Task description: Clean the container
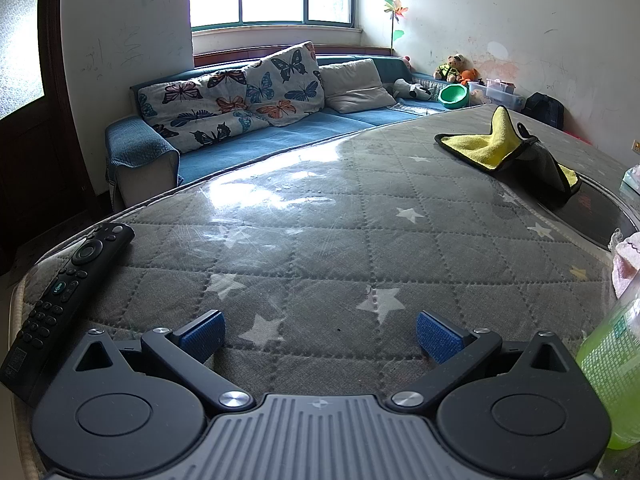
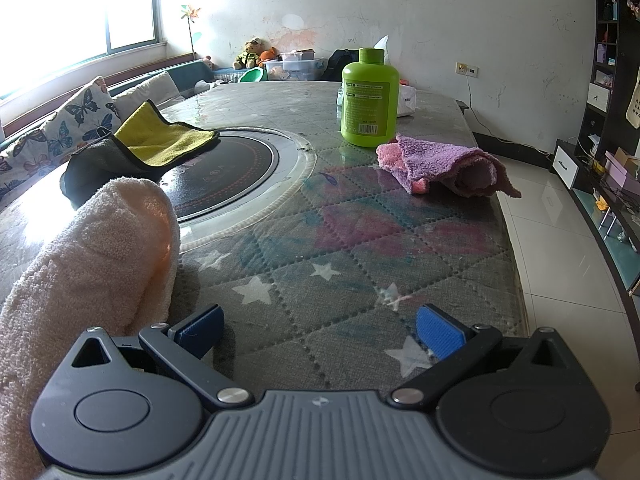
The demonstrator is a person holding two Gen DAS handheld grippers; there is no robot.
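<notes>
Big quilted grey table [image 2: 344,240] with white stars fills both views, a clear glossy cover over it catching the window glare. Set into it at about 10 o'clock from the right wrist camera, a round black cooktop [image 2: 224,172] inside a pale ring. Draped over the cooktop's far-left edge, a yellow-and-dark cloth [image 2: 160,140], folded and partly raised; from the left wrist view it sits out at 2 o'clock [image 1: 504,144].

Close in at 9 o'clock on the right wrist view, a cream towel [image 2: 92,248] looms large, just beside the left finger. A pink-purple towel [image 2: 444,164] lies crumpled at 1 o'clock, near the table's right edge.

There's the container: a lime-green bottle [image 2: 370,96], upright, cap on, at 12 o'clock, standing just behind the purple towel. In the left wrist view a green bottle [image 1: 612,372] is pressed up at 3 o'clock, cut by the frame.

A black remote [image 1: 64,292] lies at 9 o'clock there.

Left gripper [image 1: 320,336]: fingers spread wide, released, nothing between them. Right gripper [image 2: 320,332]: likewise spread, empty, low over the table.
</notes>
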